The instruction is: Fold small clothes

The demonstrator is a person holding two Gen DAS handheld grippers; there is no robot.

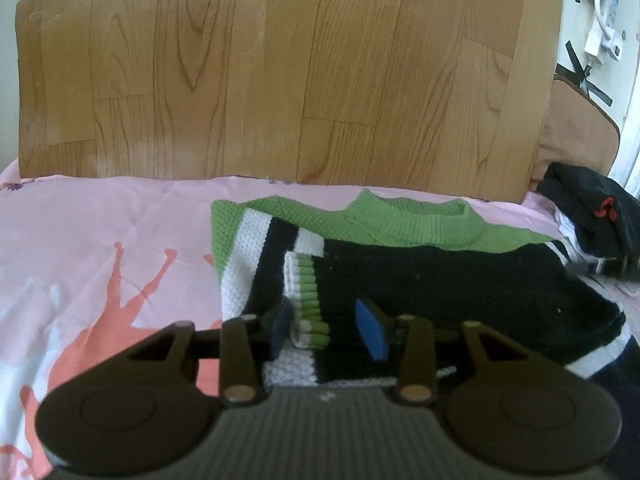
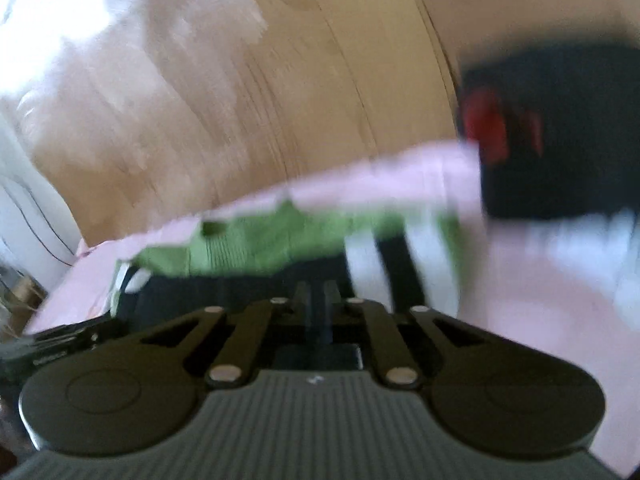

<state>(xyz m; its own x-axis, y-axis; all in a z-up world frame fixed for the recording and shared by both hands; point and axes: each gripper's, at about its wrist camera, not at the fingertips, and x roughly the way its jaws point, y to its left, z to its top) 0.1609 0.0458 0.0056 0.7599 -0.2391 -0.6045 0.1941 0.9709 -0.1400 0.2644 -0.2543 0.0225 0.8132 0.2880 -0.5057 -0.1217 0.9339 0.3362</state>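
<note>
A small knit sweater (image 1: 420, 276), black with a green yoke and white stripes, lies on the pink bedsheet (image 1: 100, 232). Its left sleeve is folded across the body, and the green-and-white ribbed cuff (image 1: 306, 296) lies between the blue pads of my left gripper (image 1: 326, 328), which is open just above it. The right wrist view is motion-blurred. My right gripper (image 2: 316, 308) has its jaws close together over the sweater's black part (image 2: 224, 292); whether cloth is pinched between them is unclear. The striped right sleeve (image 2: 384, 264) lies ahead of it.
A wood-grain headboard (image 1: 280, 72) stands behind the bed. A folded black garment with a red mark (image 1: 592, 208) sits at the right edge on other clothes; it also shows in the right wrist view (image 2: 560, 140). A brown cushion (image 1: 576, 128) and white plugs (image 1: 604, 40) are beyond.
</note>
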